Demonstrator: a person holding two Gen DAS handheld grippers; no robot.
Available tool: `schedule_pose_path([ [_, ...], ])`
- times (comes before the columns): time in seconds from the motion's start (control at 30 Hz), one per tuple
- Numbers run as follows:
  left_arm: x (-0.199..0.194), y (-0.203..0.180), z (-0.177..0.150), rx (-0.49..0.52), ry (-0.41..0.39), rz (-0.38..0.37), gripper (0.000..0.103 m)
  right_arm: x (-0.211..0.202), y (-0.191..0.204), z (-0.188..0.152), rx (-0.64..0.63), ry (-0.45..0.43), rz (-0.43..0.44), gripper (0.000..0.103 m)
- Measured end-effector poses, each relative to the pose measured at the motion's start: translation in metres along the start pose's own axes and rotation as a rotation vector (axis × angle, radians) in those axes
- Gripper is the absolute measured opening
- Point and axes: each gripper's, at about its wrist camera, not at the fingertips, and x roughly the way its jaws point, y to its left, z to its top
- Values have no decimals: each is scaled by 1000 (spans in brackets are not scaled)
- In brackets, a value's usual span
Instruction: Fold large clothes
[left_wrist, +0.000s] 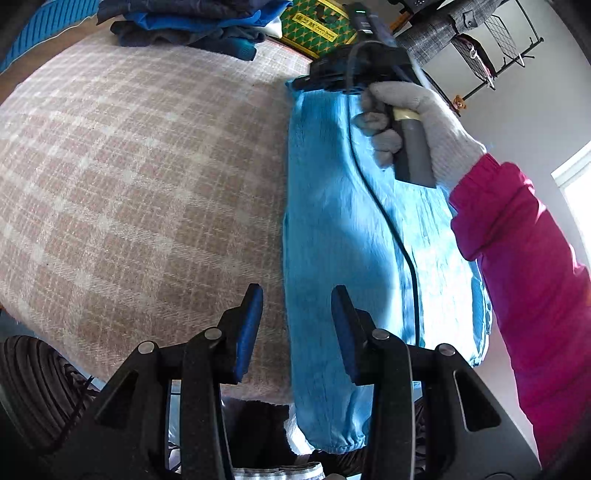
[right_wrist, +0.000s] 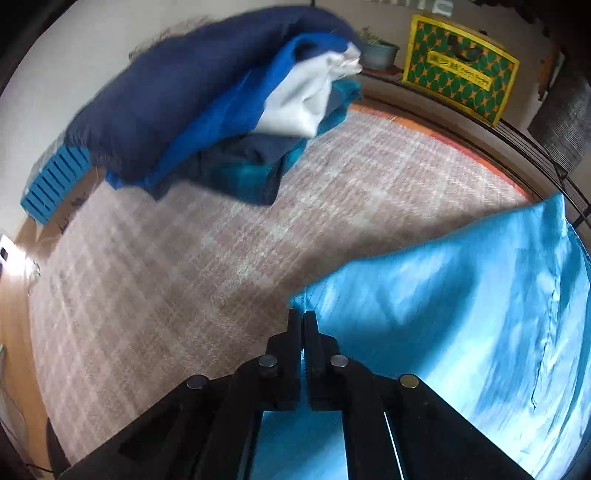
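Yellow-green patterned box (right_wrist: 460, 68): label characters blurred, unreadable.

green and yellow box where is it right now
The green and yellow box stands upper right in the right wrist view, beyond the checked blanket, right of the pile of blue clothes.
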Motion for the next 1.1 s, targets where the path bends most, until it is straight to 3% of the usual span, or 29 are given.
schedule_pose_path([
  [0.17,-6,-11,2,28,-26,-17,38,-79,-81,-43,282,-229,214,0],
  [0.23,-7,-13,3,36,-31,-27,38,-96,-114,-70,399,-272,266,0],
  [0.3,-6,-18,2,54,-32,-34,38,-99,-137,-94,466,-261,248,0],
  [0.4,2,-22,0,80,-19,-28,38,-94,-149,-109,458,-170,111,0],
  [0.5,13,-18,-5,69,2,-31,38,-99,-140,-106,375,-146,35,7],
  [0.57,20,-17,-7,59,15,-31,38,-103,-124,-93,272,-132,-70,39],
  [0.7,28,-19,-14,78,23,-17,38,-90,-97,-64,23,-112,-296,41],
  [0.83,28,-22,-16,83,30,-16,38,-75,-75,-32,-97,-139,-480,39],
  [0.9,26,-21,-16,80,29,-17,38,-69,-76,-13,-69,-138,-426,17],
  [0.93,25,-20,-15,78,28,-13,38,-63,-78,-3,-15,-114,-344,3],
  [1.0,24,-16,-13,67,27,-3,38,-51,-87,10,142,-80,-150,3],
  [1.03,24,-14,-12,57,26,0,38,-42,-91,14,210,-60,-46,9],
  [1.07,23,-10,-10,42,23,6,38,-31,-91,16,259,-31,38,26],
  [1.1,21,-9,-9,29,16,6,38,-22,-89,17,291,-9,91,37],
])
